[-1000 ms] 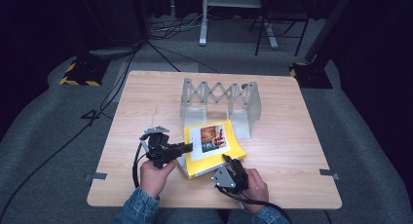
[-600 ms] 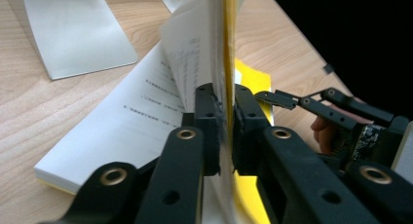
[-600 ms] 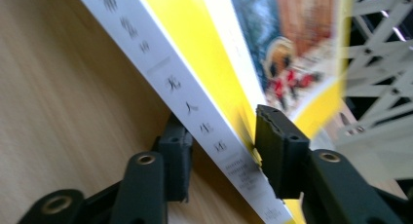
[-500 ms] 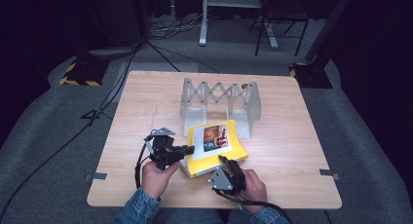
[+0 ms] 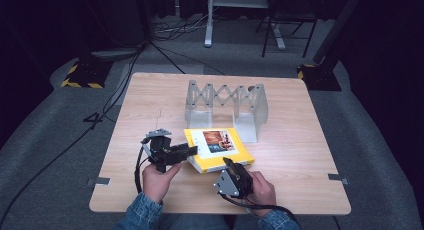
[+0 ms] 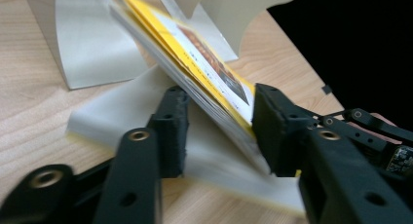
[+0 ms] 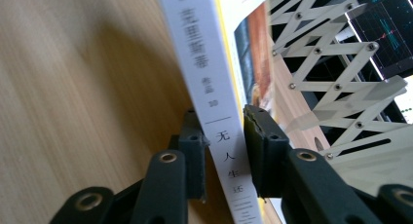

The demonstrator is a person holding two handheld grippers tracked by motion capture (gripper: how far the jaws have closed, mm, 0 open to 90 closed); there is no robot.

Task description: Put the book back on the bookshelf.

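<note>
Both grippers (left (image 5: 189,151), right (image 5: 231,165)) clasp yellow book (image 5: 217,147) edges.

One book (image 5: 218,149), one rack (image 5: 226,107), two grippers (image 5: 192,151) (image 5: 230,164)

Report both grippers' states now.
Left gripper: jaws astride the page edge of the yellow-covered book, grip unclear.
Right gripper: shut on the book's white spine.

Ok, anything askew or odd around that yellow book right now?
The yellow book lies skewed to the table edge, its left edge lifted off the wooden table between the left gripper jaws. The right gripper straddles its spine. The folding rack behind stands upright. No damage visible.
</note>
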